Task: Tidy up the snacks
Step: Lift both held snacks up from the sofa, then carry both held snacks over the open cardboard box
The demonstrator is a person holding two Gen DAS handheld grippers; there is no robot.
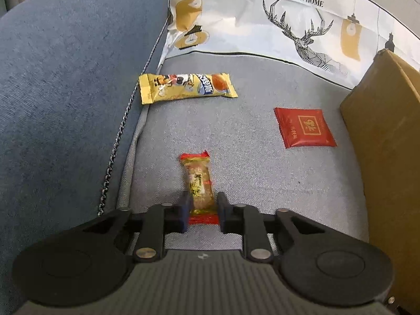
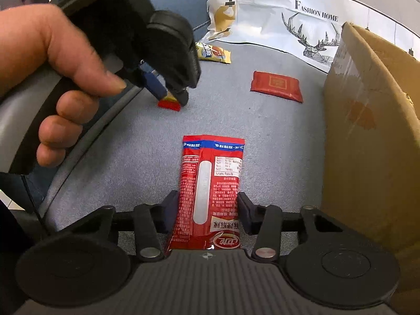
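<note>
Left wrist view: left gripper (image 1: 202, 211) low over the grey sofa seat (image 1: 249, 173), pointing forward toward the backrest, jaws closed against both sides of a small clear-wrapped pastry (image 1: 198, 183) with red crimped ends, lying lengthwise on the seat. Farther ahead, near the seat's left seam, a yellow snack bar wrapper (image 1: 187, 87) lying crosswise. To the right, well apart, a flat red square packet (image 1: 304, 127), just beside a brown cardboard box (image 1: 383, 144) standing at the seat's right edge. Behind, a white printed cushion (image 1: 288, 18) with a stag drawing and the words "FASHION HOME"; at left, the blue sofa arm (image 1: 60, 78) with braided piping.

Right wrist view: right gripper (image 2: 208, 210) also low and level over the seat, jaws pressed to both edges of a long red snack packet (image 2: 210, 189), printed back up, flat on the fabric. At upper left, the person's left hand (image 2: 52, 73) wrapped round the other tool's handle, tilted steeply down, its tips pinching the red-ended pastry. Beyond: yellow wrapper, red square packet, cardboard box close on the right, cushion along the back
</note>
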